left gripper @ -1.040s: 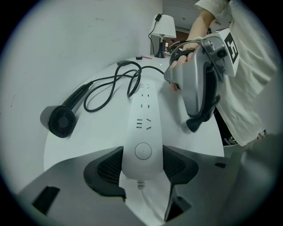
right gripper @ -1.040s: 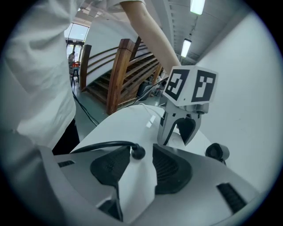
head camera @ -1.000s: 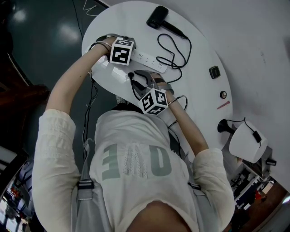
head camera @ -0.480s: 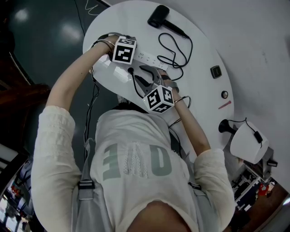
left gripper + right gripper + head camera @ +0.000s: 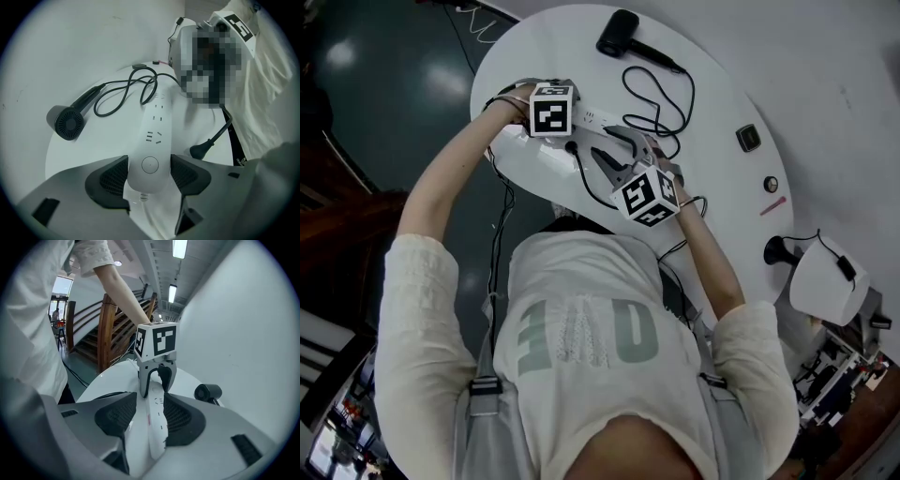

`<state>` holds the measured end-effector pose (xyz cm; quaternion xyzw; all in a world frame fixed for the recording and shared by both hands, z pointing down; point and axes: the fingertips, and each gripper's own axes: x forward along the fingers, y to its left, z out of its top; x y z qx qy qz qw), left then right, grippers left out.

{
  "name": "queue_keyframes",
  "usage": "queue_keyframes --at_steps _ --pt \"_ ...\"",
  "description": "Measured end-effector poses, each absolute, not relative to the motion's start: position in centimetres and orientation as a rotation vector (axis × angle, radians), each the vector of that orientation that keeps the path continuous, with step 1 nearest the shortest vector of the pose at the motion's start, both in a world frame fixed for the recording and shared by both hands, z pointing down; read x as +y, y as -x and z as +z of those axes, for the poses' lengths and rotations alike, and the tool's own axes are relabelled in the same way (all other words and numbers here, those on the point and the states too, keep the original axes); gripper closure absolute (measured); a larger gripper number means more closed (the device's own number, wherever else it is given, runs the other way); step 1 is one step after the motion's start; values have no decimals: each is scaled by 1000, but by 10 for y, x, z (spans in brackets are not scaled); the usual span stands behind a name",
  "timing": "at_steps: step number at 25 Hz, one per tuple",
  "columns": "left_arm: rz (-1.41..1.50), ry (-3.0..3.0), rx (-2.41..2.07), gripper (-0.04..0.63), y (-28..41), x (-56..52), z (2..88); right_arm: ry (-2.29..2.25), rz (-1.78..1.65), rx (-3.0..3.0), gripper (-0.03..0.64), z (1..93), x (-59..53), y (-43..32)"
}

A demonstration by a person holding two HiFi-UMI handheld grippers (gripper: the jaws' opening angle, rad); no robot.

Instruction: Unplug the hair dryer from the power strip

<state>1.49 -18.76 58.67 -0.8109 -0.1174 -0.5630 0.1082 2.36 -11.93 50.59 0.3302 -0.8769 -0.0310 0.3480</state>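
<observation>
on table (image 5: 553,66), power strip (image 5: 596,120) lengthwise left-right

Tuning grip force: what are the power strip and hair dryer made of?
Power strip: looks like hard white plastic, smooth, semi-gloss; moulded socket slots. Hair dryer: dark plastic probably, matte; moulded grille at its end. Its cord: likely rubbery, lying in loose loops.

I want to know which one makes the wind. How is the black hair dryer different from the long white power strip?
The hair dryer is black and stubby, with a round grille. The power strip is white, long and flat, with sockets along it. The hair dryer lies free near the table's edge, with nothing holding it. The power strip has the left gripper clamped on its button end. Both rest on the white table.
</observation>
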Motion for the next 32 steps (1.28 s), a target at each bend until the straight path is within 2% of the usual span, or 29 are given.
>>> queue_keyframes --at_steps 4,8,15,22,26,29,30,32 --pt "-1611 2459 -315 301 -20 -185 577 -919 -4 -2304 406 488 -131 -31" --pt "-1420 2712 -121 249 -39 -201 539 -1082 39 -2353 403 454 -154 -45" --pt "-713 3109 401 250 -52 -232 417 -1549 130 -2531 403 357 -200 -79" --pt "-95 3110 925 258 -15 -224 320 -1830 30 -2693 403 263 -193 -86" --pt "253 2948 1203 359 24 -208 256 -1880 -115 -2699 405 234 -177 -74" --pt "397 2739 1385 529 56 -186 217 -1886 -189 -2681 407 225 -160 -60" --pt "430 2670 1446 561 67 -179 209 -1901 -218 -2661 412 223 -154 -57" --pt "462 2533 1543 581 84 -168 198 -1939 -287 -2604 464 220 -146 -55"
